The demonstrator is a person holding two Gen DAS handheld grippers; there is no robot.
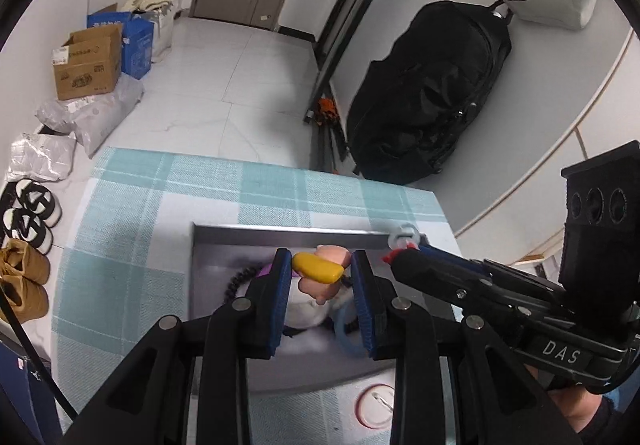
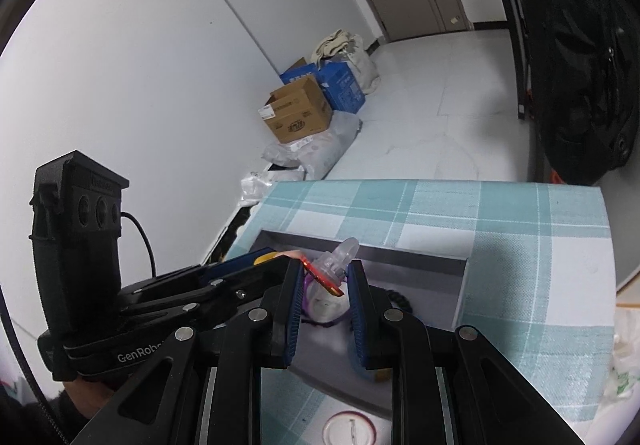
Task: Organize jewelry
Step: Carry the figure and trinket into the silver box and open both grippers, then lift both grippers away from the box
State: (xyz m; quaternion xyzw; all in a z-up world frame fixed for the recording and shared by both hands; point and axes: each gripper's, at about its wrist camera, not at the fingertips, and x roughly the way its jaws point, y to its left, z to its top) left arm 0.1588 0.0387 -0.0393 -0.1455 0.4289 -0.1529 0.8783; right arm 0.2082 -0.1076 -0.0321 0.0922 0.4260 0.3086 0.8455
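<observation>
Already, some jewelry is kept in the gray tray (image 1: pixel 280 235) on the checked cloth (image 1: pixel 120 245). A yellow and pink clip (image 1: pixel 318 269) is held by the left gripper (image 1: pixel 320 273), and a clear and red piece (image 2: pixel 332 269) by the right gripper (image 2: pixel 324 277), both above the tray. These two are not yet put down, and a round badge (image 2: pixel 349 427) is left outside.

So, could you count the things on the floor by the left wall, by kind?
Cardboard boxes: 2, one brown and one blue
Plastic parcel bags: 2
Pairs of shoes: 2, black-and-white, tan
Cloth bag: 1
Total: 7
</observation>
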